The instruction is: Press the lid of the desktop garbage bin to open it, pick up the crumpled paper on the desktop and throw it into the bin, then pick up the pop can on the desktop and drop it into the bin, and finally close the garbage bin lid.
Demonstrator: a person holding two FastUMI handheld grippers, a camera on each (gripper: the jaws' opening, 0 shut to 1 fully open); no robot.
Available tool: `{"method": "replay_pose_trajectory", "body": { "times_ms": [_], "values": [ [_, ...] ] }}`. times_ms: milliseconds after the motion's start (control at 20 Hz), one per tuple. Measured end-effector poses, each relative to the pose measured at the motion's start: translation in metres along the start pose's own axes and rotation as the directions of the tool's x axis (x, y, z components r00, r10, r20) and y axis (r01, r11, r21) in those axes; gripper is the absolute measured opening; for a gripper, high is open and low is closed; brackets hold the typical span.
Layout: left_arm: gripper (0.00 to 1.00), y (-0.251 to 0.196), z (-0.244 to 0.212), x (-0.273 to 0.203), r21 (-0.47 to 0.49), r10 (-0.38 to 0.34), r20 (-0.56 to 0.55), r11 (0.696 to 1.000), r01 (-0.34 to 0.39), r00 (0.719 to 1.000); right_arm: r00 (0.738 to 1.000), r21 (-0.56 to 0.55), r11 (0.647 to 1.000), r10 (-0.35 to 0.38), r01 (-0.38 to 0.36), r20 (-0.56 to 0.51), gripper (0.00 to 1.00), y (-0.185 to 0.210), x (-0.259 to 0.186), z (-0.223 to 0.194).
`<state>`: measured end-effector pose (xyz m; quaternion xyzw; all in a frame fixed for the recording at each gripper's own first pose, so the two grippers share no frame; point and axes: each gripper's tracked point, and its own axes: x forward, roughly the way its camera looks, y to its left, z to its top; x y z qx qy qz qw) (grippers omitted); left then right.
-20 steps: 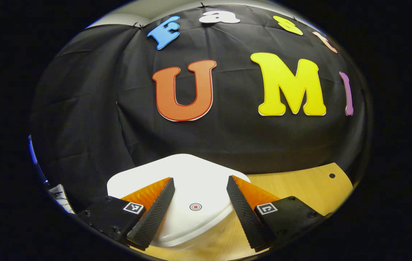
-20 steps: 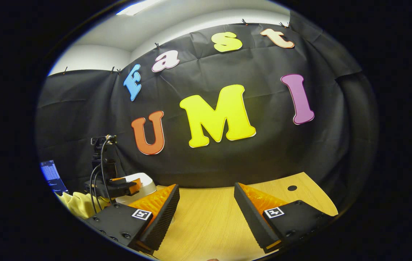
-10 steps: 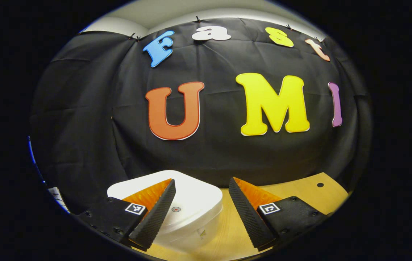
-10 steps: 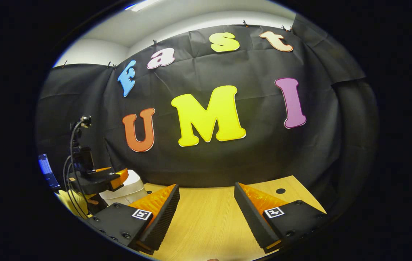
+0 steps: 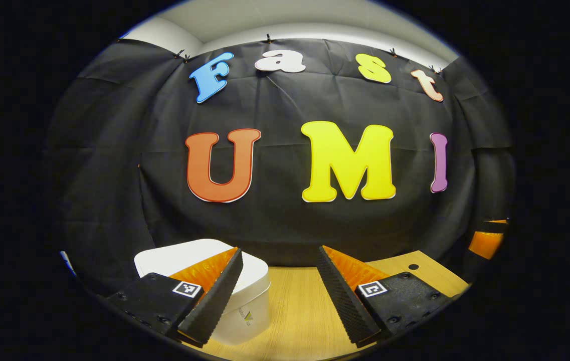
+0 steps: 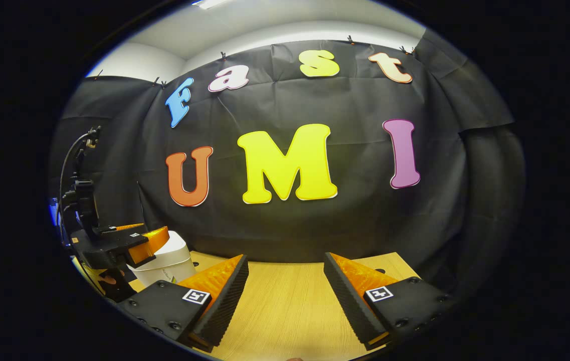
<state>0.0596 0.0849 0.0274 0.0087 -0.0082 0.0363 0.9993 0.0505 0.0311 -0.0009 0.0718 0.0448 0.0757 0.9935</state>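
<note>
Wood-grain desktop (image 5: 295, 306) runs back to the black cloth wall (image 5: 285, 220), with a small round hole (image 5: 413, 266) near its far right corner, well apart from the garbage bin (image 5: 244, 306). White and boxy with rounded corners, the garbage bin stands upright at the desktop's left side, just in front of the wall, lid (image 5: 184, 253) flat on top and shut, its long side running across the left gripper view. To the right of the bin the bare wood stretches wide as far as that hole.

Left gripper (image 5: 278, 258) hovers with fingers spread wide, nothing between them, its left finger in front of the bin's near corner; contact I cannot tell. From the right gripper view it hangs above the bin's lid (image 6: 170, 239). Right gripper (image 6: 286, 263), well right of the bin, is spread too, over bare wood.
</note>
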Motion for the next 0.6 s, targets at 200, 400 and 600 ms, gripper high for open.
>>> {"method": "replay_pose_trajectory", "body": {
  "times_ms": [200,400,600],
  "values": [
    [0.97,-0.007,0.001,-0.017,-0.002,-0.018,0.015,1.000,0.018,1.000,1.000,-0.017,1.000,-0.011,0.011,0.012,0.96,0.004,-0.001,-0.001],
    [0.97,-0.016,-0.004,-0.024,-0.027,-0.041,0.000,0.999,0.041,0.999,0.999,-0.030,0.999,-0.010,0.011,0.031,0.92,0.009,-0.003,0.002],
    [0.97,-0.016,-0.003,-0.029,-0.027,-0.037,-0.004,0.999,0.037,0.999,0.999,-0.050,0.999,0.007,-0.004,0.048,0.96,0.017,-0.006,0.005]
  ]
}}
